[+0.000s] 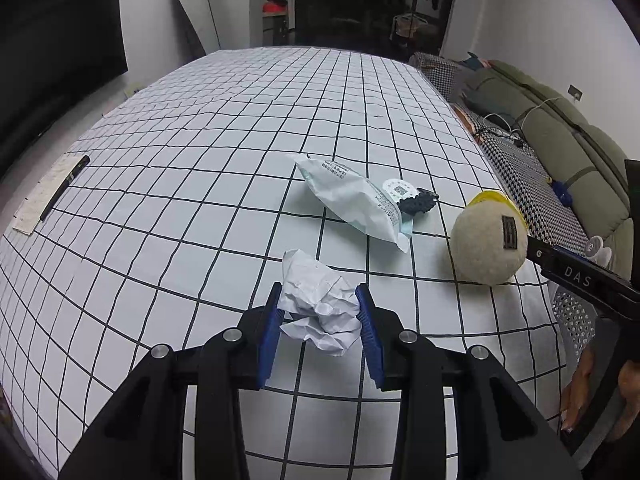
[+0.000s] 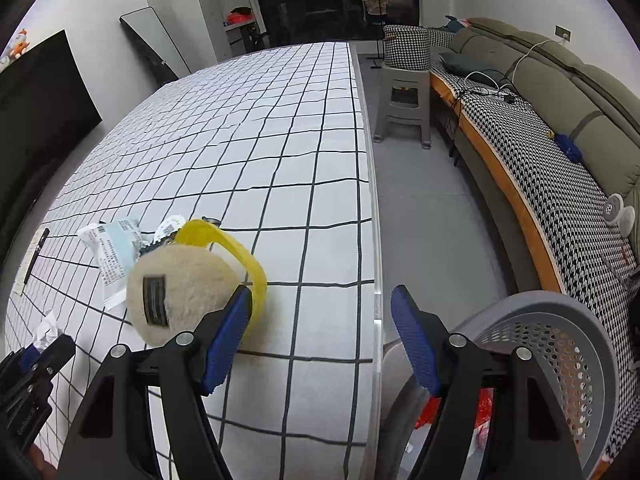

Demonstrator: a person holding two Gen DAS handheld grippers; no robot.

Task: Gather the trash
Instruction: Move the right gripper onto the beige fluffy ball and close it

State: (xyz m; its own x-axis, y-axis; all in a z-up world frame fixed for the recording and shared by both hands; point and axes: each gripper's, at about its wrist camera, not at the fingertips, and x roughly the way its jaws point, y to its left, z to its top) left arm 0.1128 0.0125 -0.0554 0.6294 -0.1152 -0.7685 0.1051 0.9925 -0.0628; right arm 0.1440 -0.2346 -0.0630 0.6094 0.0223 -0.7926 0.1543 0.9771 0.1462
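Observation:
A crumpled white paper ball (image 1: 320,304) lies on the checked tablecloth (image 1: 200,184). My left gripper (image 1: 320,298) has its blue pads on both sides of the ball and touching it. The ball also shows in the right wrist view (image 2: 46,330). A pale plastic wrapper (image 1: 356,204) lies beyond it, with a small black object (image 1: 418,203) at its end. My right gripper (image 2: 320,300) is open and empty above the table's right edge, beside a grey perforated bin (image 2: 560,344) that holds red trash.
A beige fluffy pouch with a yellow strap (image 1: 488,246) lies right of the wrapper and next to my right gripper's left finger (image 2: 228,332). A pen on a paper slip (image 1: 64,188) lies far left. A sofa (image 2: 560,140) and a stool (image 2: 404,100) stand right of the table.

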